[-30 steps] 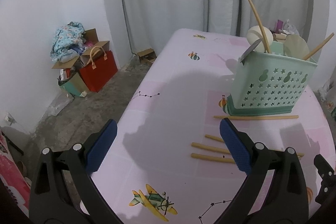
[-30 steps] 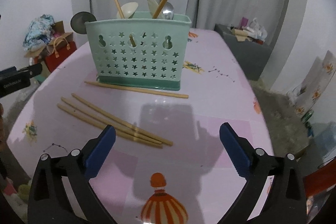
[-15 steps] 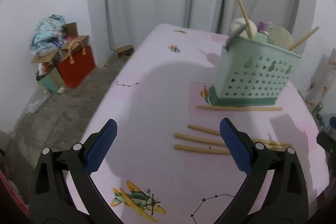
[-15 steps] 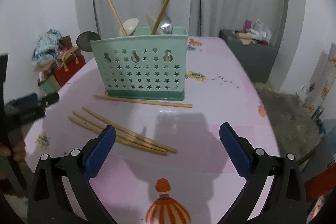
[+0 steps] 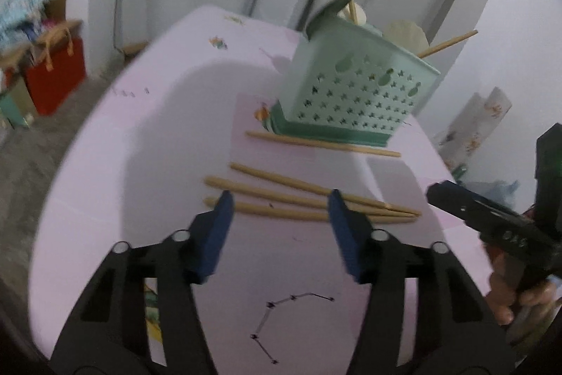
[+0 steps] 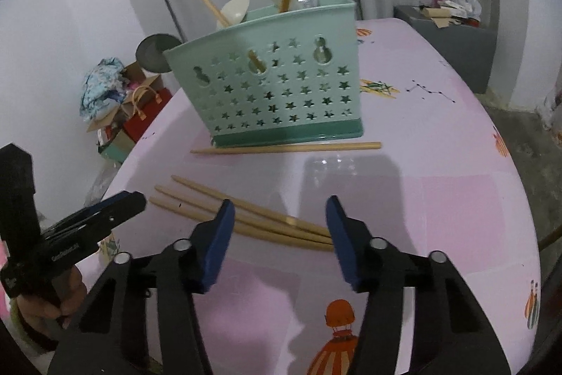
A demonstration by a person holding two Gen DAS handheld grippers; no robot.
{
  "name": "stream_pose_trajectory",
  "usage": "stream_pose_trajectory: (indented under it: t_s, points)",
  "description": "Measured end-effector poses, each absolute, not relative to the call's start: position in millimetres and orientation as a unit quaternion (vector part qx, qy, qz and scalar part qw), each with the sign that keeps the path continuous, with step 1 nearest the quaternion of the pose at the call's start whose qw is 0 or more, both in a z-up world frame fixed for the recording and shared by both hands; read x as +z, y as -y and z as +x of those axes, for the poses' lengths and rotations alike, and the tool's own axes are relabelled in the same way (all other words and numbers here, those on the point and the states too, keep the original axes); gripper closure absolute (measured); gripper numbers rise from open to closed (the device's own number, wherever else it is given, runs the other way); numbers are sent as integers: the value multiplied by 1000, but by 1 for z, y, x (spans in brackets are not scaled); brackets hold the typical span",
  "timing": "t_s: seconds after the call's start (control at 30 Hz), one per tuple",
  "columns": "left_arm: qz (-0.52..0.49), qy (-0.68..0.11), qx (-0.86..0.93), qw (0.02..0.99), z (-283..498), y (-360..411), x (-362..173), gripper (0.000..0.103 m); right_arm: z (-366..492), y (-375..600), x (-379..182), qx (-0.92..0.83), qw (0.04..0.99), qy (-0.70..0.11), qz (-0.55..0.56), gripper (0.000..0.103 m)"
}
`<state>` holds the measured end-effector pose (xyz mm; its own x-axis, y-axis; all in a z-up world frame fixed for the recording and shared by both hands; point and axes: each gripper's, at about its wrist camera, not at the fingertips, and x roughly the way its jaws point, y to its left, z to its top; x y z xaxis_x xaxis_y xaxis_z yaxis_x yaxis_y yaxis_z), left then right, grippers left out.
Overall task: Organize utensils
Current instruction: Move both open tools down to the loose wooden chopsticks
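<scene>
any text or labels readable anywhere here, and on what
White print on the side of the left tool, seen from the right wrist camera: too blurred to read.
Faint marks on the side of the right tool, seen from the left wrist camera: too blurred to read.
Tablecloth and green utensil basket: pictures and star cut-outs only, no words.

Mint star-punched caddy (image 6: 277, 86), pink tablecloth (image 6: 439, 192)
</scene>
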<state>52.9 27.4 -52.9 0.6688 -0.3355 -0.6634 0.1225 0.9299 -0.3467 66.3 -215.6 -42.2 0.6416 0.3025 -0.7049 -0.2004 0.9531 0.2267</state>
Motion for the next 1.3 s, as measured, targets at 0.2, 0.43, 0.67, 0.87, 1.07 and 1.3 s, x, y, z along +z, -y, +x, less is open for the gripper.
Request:
stream_pose_trajectory:
  t_s: [0.2, 0.43, 0.67, 0.87, 1.07, 1.3]
  points:
    - [-173, -415, -155, 880, 58, -25, -63, 72, 84, 207, -53, 158, 898, -407, 47, 69]
    - [-193, -434, -176, 862, 59, -24, -69, 73, 117, 210, -83, 176, 865, -463, 84, 71]
    - [-190, -452, -173, 854, 62, -25, -74, 70, 109, 205, -90, 192, 852, -480, 77, 71]
    - [-192, -457, -167, 852, 65, -28, -75, 70, 93, 200, -91, 209, 840, -494, 80, 71]
    - [-194, -460, -155, 852, 66, -33, -75, 70, 76, 187, -95, 228, 829, -506, 75, 81]
    - [-171, -475, -120, 855, 65, -34, -79, 73, 74, 185, -95, 205, 842, -497, 43, 91]
